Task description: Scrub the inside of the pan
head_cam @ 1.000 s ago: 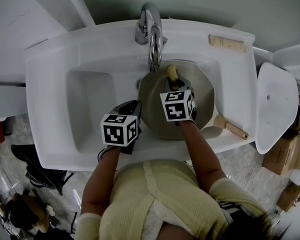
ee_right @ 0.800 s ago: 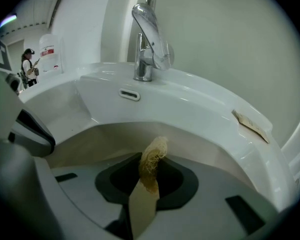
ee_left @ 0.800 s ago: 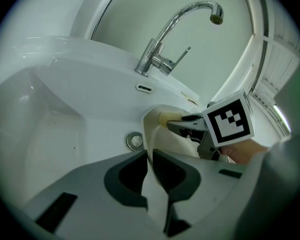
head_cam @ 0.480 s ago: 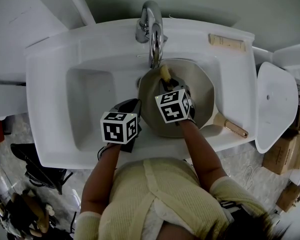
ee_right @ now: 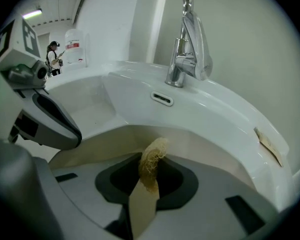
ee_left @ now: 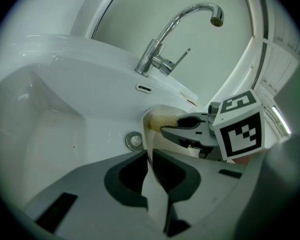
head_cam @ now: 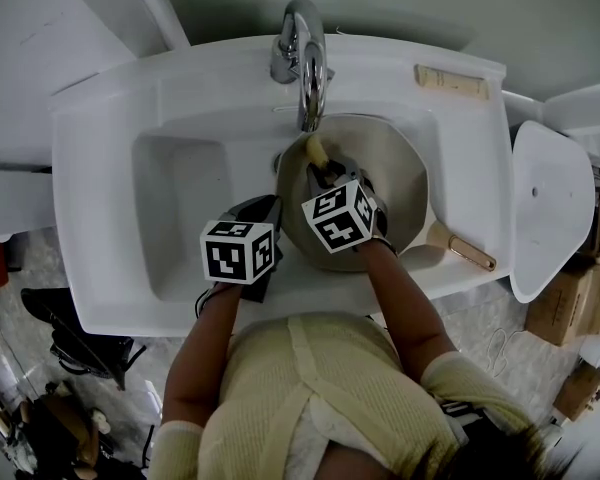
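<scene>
A beige pan [head_cam: 392, 183] lies in the white sink [head_cam: 180, 218] under the faucet [head_cam: 305, 63], its wooden-tipped handle [head_cam: 462, 255] pointing over the front right rim. My right gripper [head_cam: 325, 168] is inside the pan, shut on a tan loofah scrubber [head_cam: 316, 150] that presses near the pan's far left wall. In the right gripper view the loofah [ee_right: 152, 159] sticks up between the jaws of the right gripper [ee_right: 150, 176]. My left gripper [head_cam: 268, 213] is at the pan's left rim; in its own view the left gripper [ee_left: 150, 156] is shut on that thin rim [ee_left: 149, 121].
The sink drain [ee_left: 134, 141] lies just left of the pan. A flat tan bar [head_cam: 452, 83] rests on the sink's back right ledge. A white rounded lid [head_cam: 550, 208] stands to the right, with cardboard boxes [head_cam: 570, 303] on the floor beyond.
My right gripper has slid the loofah leftward across the pan, from near the middle of the far wall toward the left side. The left gripper and the pan have stayed put.
</scene>
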Tool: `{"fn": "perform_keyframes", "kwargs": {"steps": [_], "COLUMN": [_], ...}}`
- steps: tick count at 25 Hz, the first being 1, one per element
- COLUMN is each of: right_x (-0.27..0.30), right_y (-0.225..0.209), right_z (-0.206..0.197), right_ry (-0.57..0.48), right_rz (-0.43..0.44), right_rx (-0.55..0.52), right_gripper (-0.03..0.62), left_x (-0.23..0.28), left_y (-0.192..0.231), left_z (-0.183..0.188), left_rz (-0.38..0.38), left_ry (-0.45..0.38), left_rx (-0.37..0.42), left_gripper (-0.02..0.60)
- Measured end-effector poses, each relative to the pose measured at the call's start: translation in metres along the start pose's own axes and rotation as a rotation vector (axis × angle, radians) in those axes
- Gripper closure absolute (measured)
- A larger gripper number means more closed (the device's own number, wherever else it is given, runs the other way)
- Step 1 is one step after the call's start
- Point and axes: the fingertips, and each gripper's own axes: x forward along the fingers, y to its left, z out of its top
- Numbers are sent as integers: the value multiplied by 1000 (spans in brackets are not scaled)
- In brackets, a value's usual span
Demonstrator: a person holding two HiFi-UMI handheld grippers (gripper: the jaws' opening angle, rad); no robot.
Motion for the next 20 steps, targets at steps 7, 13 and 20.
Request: {"fn": "perform_keyframes", "kwargs": {"steps": [7,13,20], "right_x": [-3,-7,-13], "right_y": [16,35,46], "right_z": [1,1,-2], "right_ry": [-8,-17,-19], "right_rz": [51,116,158], "right_rx": [-46,-99,-128], "right_gripper": [511,511,511], "left_x": [0,-1,-2], "left_y": [0,-1,-2], "left_z": [0,0,0], "left_rz": [-7,-10,-9], "left_ry": [1,4,3], "left_rx": [3,5,8], "left_gripper": [500,500,500]}}
